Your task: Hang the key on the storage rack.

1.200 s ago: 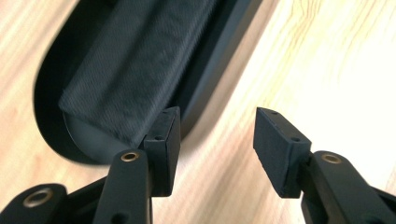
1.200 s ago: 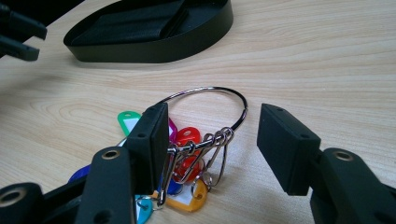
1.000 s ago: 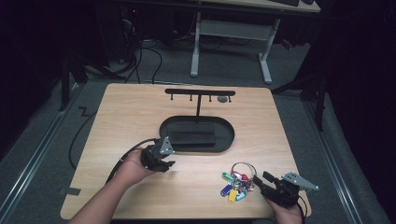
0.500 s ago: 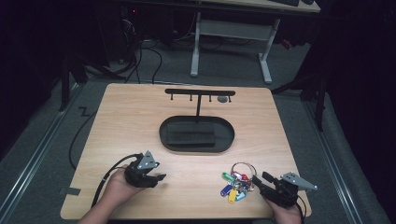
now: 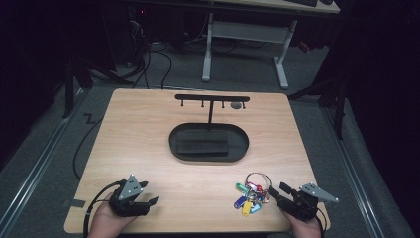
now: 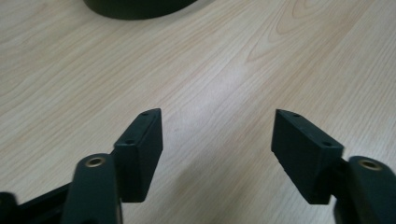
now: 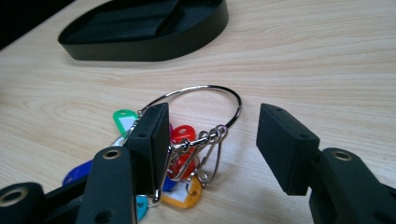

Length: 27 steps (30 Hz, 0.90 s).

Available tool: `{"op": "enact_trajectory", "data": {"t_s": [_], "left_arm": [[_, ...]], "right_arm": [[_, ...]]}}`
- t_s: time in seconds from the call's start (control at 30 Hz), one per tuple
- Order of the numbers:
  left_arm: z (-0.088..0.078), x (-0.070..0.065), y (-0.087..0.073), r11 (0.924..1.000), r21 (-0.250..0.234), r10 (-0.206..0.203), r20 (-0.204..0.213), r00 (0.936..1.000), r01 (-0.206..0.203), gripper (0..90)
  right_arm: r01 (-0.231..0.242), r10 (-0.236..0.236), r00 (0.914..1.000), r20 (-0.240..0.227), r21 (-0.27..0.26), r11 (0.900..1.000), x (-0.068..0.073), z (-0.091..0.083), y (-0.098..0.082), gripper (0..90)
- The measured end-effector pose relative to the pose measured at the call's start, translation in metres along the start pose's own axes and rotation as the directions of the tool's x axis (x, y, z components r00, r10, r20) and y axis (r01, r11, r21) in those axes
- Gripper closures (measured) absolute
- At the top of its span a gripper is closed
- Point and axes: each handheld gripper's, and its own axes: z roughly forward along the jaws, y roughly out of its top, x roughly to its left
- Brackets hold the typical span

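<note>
No brand, label or legible writing is visible on any item; the white inserts of the key tags are blank as far as can be told.

One key ring (image 5: 257,181) lies flat on the wooden counter (image 5: 148,134), near its front right edge. It is a large silver wire loop carrying a cluster of plastic key tags (image 7: 180,140) on small metal clips: green, red, blue, yellow and light blue ones can be seen. The exact count cannot be told, as the tags overlap.

One black oval tray (image 5: 208,144) sits mid-counter with a dark block inside. One black T-shaped hook rack (image 5: 212,99) rises from the tray's far side.

The right gripper (image 5: 278,193) rests just beside the bunch; its fingers (image 7: 149,140) stand apart, nothing clamped, with part of the ring between them.

The left gripper (image 5: 148,196) sits at the front left, well apart from the bunch. Its fingers (image 6: 140,149) have just been opening and stand wide over bare wood.
</note>
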Motion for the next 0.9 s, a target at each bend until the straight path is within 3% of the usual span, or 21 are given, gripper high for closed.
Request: {"op": "enact_trajectory", "data": {"t_s": [0.17, 0.23, 0.3, 0.4, 0.47, 0.53, 0.67, 0.8, 0.9], "left_arm": [[-0.001, 0.006, -0.004, 0.9995, -0.017, -0.025, -0.005, 0.9997, 0.025, 30.5], [-0.002, 0.008, -0.004, 0.9994, -0.021, -0.026, -0.002, 0.9996, 0.026, 29.2], [-0.003, 0.011, -0.005, 0.9997, -0.024, -0.01, -0.006, 0.9999, 0.01, 28.5], [-0.005, 0.016, -0.006, 0.999, -0.04, -0.02, -0.002, 0.9998, 0.02, 28.5], [-0.006, 0.017, -0.006, 0.9989, -0.043, -0.017, -0.001, 0.9998, 0.017, 28.5], [-0.006, 0.016, -0.006, 0.9986, -0.052, -0.013, 0.004, 0.9999, 0.013, 28.5], [-0.008, 0.013, -0.004, 0.998, -0.062, 0.007, 0.011, 0.9999, -0.006, 28.7], [-0.011, 0.012, -0.002, 0.9966, -0.081, 0.015, 0.012, 0.9998, -0.014, 28.8], [-0.011, 0.011, 0.0, 0.9959, -0.089, 0.016, 0.015, 0.9997, -0.015, 28.9]], "right_arm": [[0.016, -0.017, 0.999, 0.04, 0.024, 1.0, 0.005, -0.001, 0.004, 44.1], [0.059, -0.063, 0.9955, 0.071, 0.055, 0.997, 0.011, -0.001, 0.01, 44.2], [0.078, -0.085, 0.9928, 0.085, 0.077, 0.994, 0.016, -0.001, 0.017, 44.5], [0.11, -0.122, 0.9876, 0.099, 0.124, 0.986, 0.023, 0.003, 0.029, 44.4], [0.137, -0.157, 0.9819, 0.106, 0.179, 0.974, 0.028, 0.007, 0.037, 44.1], [0.13, -0.156, 0.9826, 0.1, 0.227, 0.965, 0.03, 0.011, 0.043, 43.4], [0.166, -0.215, 0.9701, 0.112, 0.342, 0.925, 0.034, 0.021, 0.052, 42.9], [0.151, -0.207, 0.9733, 0.098, 0.405, 0.902, 0.032, 0.03, 0.057, 43.6], [0.161, -0.221, 0.9708, 0.093, 0.432, 0.888, 0.032, 0.037, 0.061, 44.5]]}}
